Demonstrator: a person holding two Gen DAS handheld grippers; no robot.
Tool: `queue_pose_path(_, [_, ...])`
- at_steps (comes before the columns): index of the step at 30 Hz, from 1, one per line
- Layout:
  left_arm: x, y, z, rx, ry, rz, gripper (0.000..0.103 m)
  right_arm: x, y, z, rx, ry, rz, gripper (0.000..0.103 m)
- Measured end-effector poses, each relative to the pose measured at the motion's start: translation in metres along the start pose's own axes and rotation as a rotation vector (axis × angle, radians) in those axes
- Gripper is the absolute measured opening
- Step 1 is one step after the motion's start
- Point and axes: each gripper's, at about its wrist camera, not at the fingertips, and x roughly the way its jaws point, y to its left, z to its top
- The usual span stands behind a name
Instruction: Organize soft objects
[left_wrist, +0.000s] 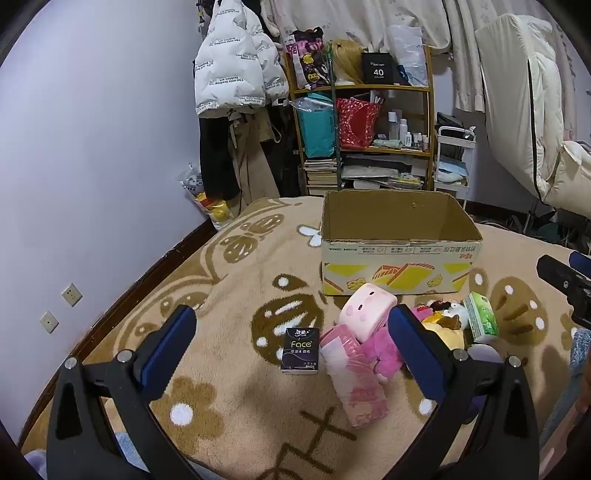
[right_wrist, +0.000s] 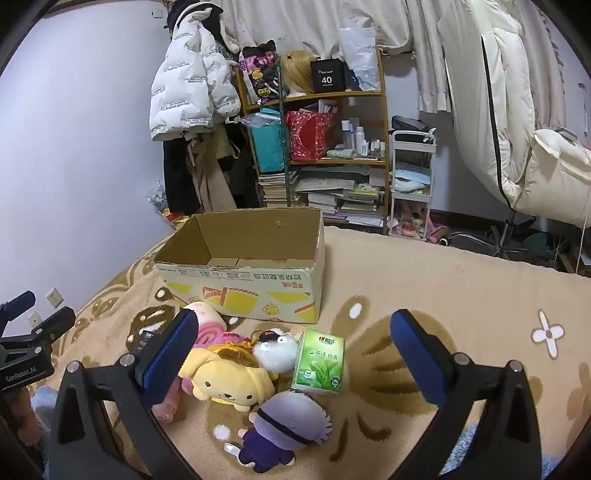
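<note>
An open cardboard box (left_wrist: 399, 254) (right_wrist: 243, 284) stands on the beige blanket, nothing visible inside. In front of it lies a heap: a pink square plush (left_wrist: 365, 310), a pink tissue pack (left_wrist: 354, 376), a black "Face" tissue pack (left_wrist: 300, 350), a yellow dog plush (right_wrist: 229, 380), a white fluffy toy (right_wrist: 275, 350), a green tissue pack (right_wrist: 320, 363) (left_wrist: 480, 317) and a purple doll (right_wrist: 284, 435). My left gripper (left_wrist: 291, 347) hangs open above the black and pink packs. My right gripper (right_wrist: 295, 354) is open over the plush heap, holding nothing.
The patterned blanket (right_wrist: 443, 295) covers a bed next to a lilac wall (left_wrist: 92, 147). Behind stand a crowded shelf (left_wrist: 369, 129), hanging coats (left_wrist: 236, 74) and a white cart (right_wrist: 410, 184). The other gripper shows at the right edge (left_wrist: 565, 280) and at the left edge (right_wrist: 26, 343).
</note>
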Motion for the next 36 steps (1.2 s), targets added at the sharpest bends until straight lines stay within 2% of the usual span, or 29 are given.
queue_pose_path(36, [-0.0015, 0.0015, -0.0001, -0.004, 0.0, 0.007, 0.103, 0.0001, -0.0057, 0.0013, 0.015, 0.004, -0.015, 0.103])
